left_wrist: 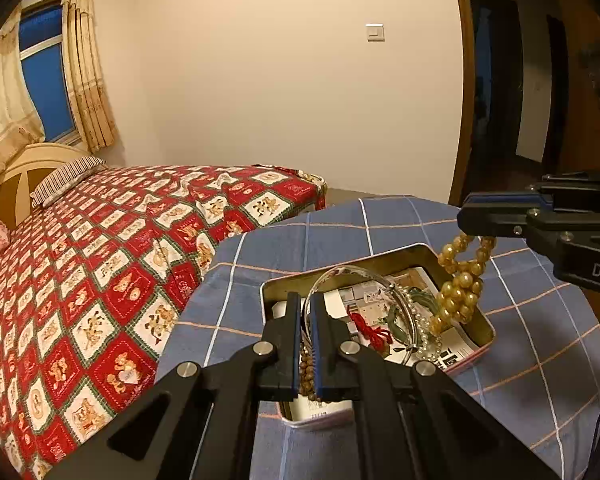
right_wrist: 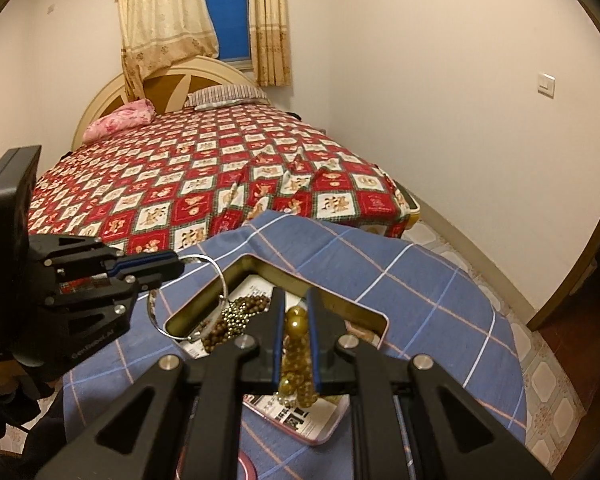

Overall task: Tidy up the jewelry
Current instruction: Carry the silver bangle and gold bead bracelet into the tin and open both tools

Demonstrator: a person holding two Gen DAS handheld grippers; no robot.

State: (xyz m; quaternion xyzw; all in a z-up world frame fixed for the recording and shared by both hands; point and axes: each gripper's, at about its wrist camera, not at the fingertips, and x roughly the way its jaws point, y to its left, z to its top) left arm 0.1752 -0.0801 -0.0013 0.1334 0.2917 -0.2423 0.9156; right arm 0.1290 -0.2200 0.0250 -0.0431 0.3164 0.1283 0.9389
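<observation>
Bed (right_wrist: 204,176) with red patterned quilt, striped pillow (right_wrist: 224,96), curtained window (left_wrist: 46,84); wall switch (left_wrist: 375,32); bench under blue checked cloth (left_wrist: 380,236).

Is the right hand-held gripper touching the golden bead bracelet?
Touching. The left wrist view shows the right hand-held gripper pinching the golden bead bracelet, which dangles from its tips over the tin. The right wrist view shows beads between the fingers.

Two close wrist views, seemingly crossing over tin (left_wrist: 485,322).

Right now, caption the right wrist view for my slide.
Right claw lifts golden beads over the open tin; left claw holds a silver bangle.
</observation>
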